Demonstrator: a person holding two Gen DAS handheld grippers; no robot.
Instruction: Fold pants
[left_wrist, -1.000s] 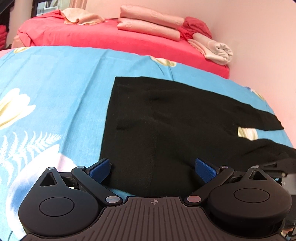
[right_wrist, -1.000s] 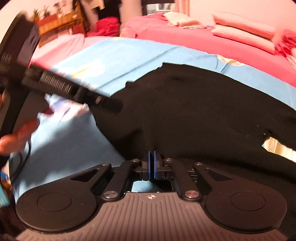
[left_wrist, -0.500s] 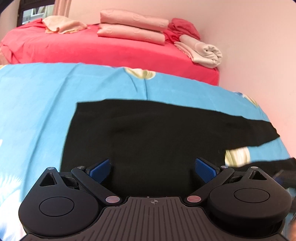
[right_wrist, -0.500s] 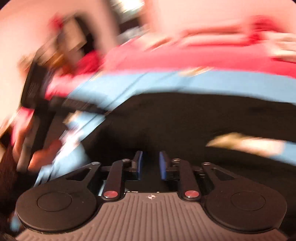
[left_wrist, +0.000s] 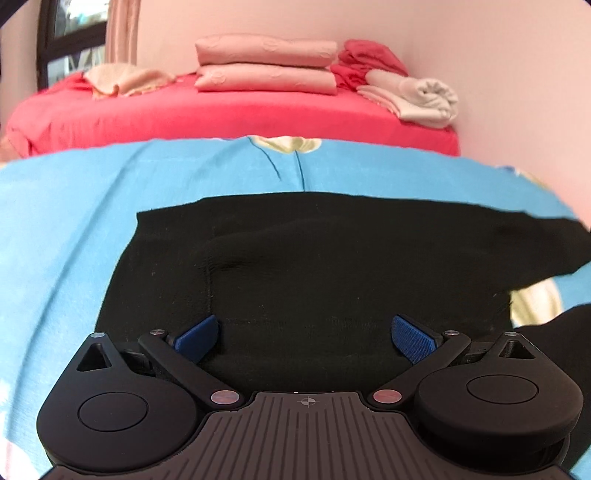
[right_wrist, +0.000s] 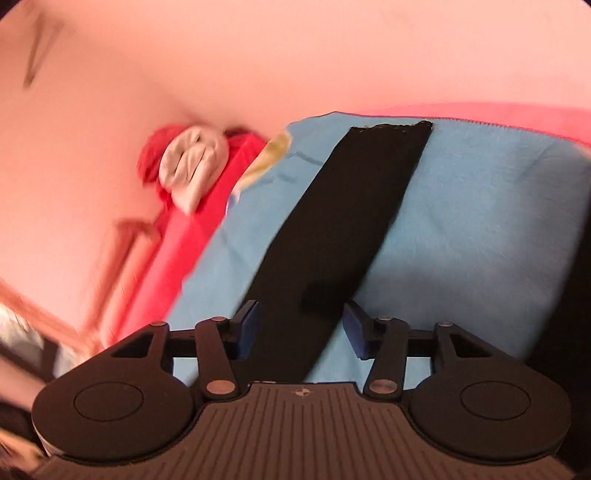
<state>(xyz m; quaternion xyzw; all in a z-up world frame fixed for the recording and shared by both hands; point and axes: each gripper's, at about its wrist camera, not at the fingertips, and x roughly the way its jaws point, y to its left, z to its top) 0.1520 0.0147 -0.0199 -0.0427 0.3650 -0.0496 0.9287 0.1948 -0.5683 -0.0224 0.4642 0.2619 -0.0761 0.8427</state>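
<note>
Black pants (left_wrist: 332, 258) lie flat on a light blue flowered sheet (left_wrist: 74, 221). In the left wrist view the waist part fills the middle, with a leg running off to the right. My left gripper (left_wrist: 304, 338) is open and empty, low over the near edge of the waist part. In the right wrist view one black pant leg (right_wrist: 351, 214) stretches away to its hem at the far edge of the sheet. My right gripper (right_wrist: 301, 328) is open and empty, with the leg between its jaws. That view is blurred.
Behind the blue sheet is a red bed (left_wrist: 221, 110) with stacked pink pillows (left_wrist: 266, 66), a rolled cream blanket (left_wrist: 417, 96) and a peach cloth (left_wrist: 122, 79). A pink wall (left_wrist: 517, 74) borders the right side. Wooden furniture (right_wrist: 122, 258) shows blurred at left.
My right gripper has opened, let go of the black fabric and swung right toward a pant leg. My left gripper has stayed open and moved lower, nearer the waist part.
</note>
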